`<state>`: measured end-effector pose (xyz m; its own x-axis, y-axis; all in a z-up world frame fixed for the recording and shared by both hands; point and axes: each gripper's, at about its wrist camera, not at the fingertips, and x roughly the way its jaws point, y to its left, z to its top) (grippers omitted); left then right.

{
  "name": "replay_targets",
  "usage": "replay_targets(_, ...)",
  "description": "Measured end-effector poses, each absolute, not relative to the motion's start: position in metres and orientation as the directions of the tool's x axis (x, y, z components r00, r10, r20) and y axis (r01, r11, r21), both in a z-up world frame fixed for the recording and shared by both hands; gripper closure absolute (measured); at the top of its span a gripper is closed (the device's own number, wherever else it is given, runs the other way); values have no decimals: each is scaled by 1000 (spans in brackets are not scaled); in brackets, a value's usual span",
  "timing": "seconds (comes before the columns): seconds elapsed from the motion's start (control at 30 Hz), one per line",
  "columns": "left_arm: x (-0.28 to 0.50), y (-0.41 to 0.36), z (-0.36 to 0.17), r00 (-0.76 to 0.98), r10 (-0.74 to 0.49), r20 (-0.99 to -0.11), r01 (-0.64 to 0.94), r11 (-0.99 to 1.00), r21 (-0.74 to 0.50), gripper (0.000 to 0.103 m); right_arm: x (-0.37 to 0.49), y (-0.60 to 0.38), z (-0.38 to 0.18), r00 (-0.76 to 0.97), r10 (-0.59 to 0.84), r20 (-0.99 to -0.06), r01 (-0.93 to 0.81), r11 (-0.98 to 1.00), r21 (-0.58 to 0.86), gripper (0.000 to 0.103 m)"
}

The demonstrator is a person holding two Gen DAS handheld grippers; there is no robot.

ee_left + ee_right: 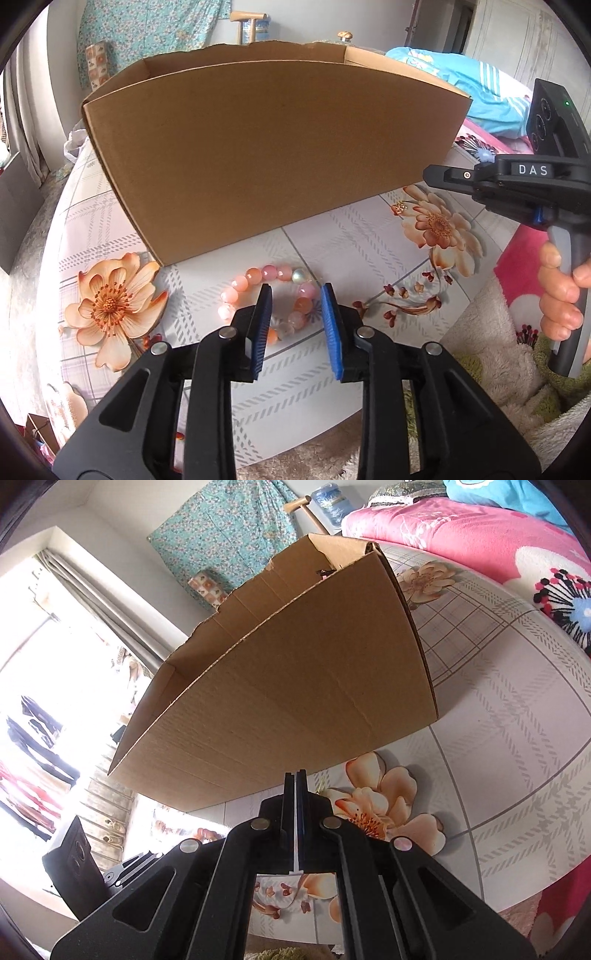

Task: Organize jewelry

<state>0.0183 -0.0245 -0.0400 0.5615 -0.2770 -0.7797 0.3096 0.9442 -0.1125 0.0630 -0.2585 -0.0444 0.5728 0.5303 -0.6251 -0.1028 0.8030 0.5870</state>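
The box (258, 155) is matt brown corrugated cardboard with a torn upper edge. The bracelet (271, 295) consists of glossy, translucent pink and orange beads. The surface (369, 258) carries a smooth, flower-printed covering.

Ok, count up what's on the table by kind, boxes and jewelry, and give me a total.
Cardboard box: 1
Bead bracelet: 1
Small gold piece, too small to identify: 1
Total: 3
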Motion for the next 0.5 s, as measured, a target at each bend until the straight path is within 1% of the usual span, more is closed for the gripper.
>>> replay_targets(0.13,19,-31,-40,561,-240,-792,296,952,-78,77,62,-263,-42,581,529,-619,-108,803,585,102)
replay_targets(0.23,20,-35,-40,565,-211,-798,293,955,-45,78,62,-263,-41,575,504,-645,-111,829,548,102)
replay_targets(0.37,23,-39,-40,572,-170,-802,276,961,-7,86,62,-256,-41,550,446,-706,-128,880,457,98)
replay_targets(0.4,25,-39,-40,571,-164,-804,267,964,-8,90,63,-252,-42,546,434,-717,-131,889,439,96)
replay_targets(0.47,28,-37,-39,565,-158,-810,250,968,-14,94,63,-251,-44,538,426,-727,-129,894,429,75)
replay_targets(0.5,29,-36,-38,560,-163,-812,246,969,-25,94,64,-250,-44,536,421,-732,-128,897,422,71)
